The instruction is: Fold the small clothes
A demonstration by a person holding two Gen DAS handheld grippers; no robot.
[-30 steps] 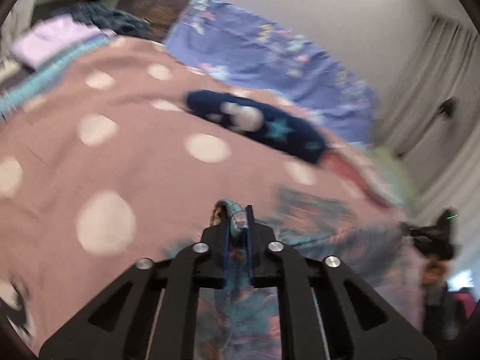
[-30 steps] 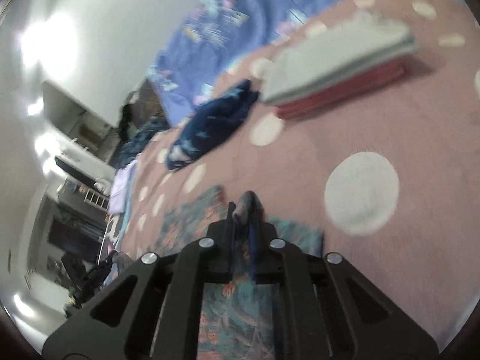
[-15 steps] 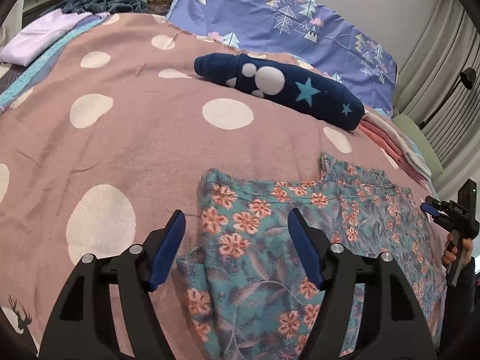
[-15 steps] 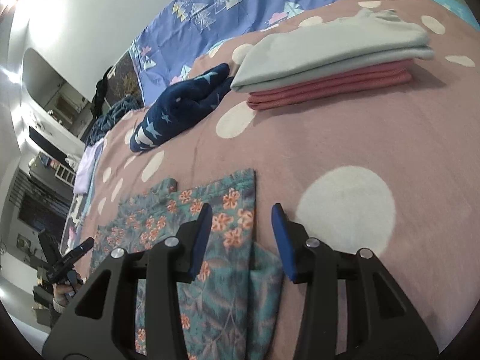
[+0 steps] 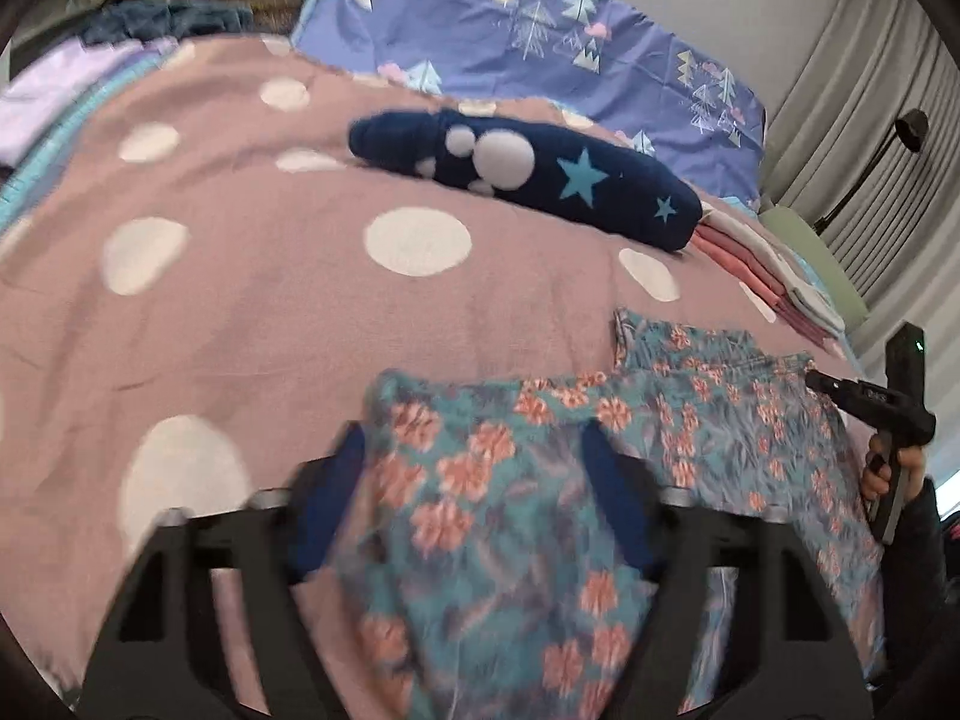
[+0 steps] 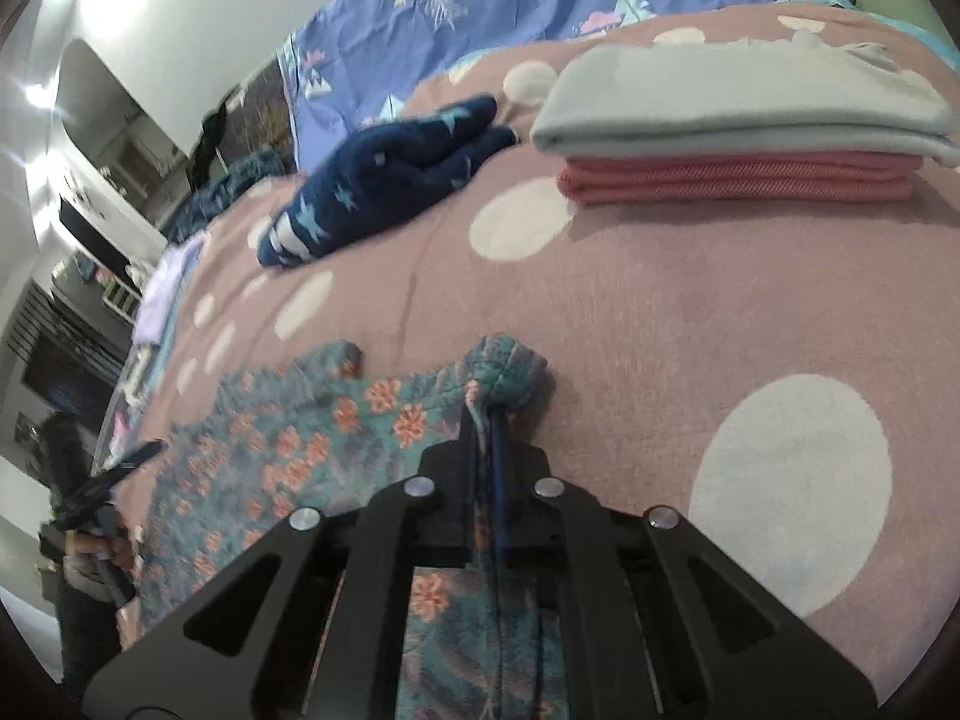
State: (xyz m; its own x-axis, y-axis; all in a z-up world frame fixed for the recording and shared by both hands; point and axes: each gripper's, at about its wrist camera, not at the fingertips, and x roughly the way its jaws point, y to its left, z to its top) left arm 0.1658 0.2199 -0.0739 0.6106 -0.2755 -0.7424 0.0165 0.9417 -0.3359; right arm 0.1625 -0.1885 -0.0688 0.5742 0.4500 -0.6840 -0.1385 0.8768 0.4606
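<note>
Right wrist: right gripper (image 6: 487, 420) pinches floral garment (image 6: 288, 456) corner; left gripper (image 5: 474, 498) jaws apart, closing, astride edge.

polka-dot blanket (image 5: 252, 300), blue sheet (image 5: 540, 42), lamp (image 5: 909, 126)

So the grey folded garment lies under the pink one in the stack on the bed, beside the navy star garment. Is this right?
Not quite. The right wrist view shows the grey folded garment lying on top of the pink one, not under it. The stack does sit on the bed beside the navy star garment.
</note>
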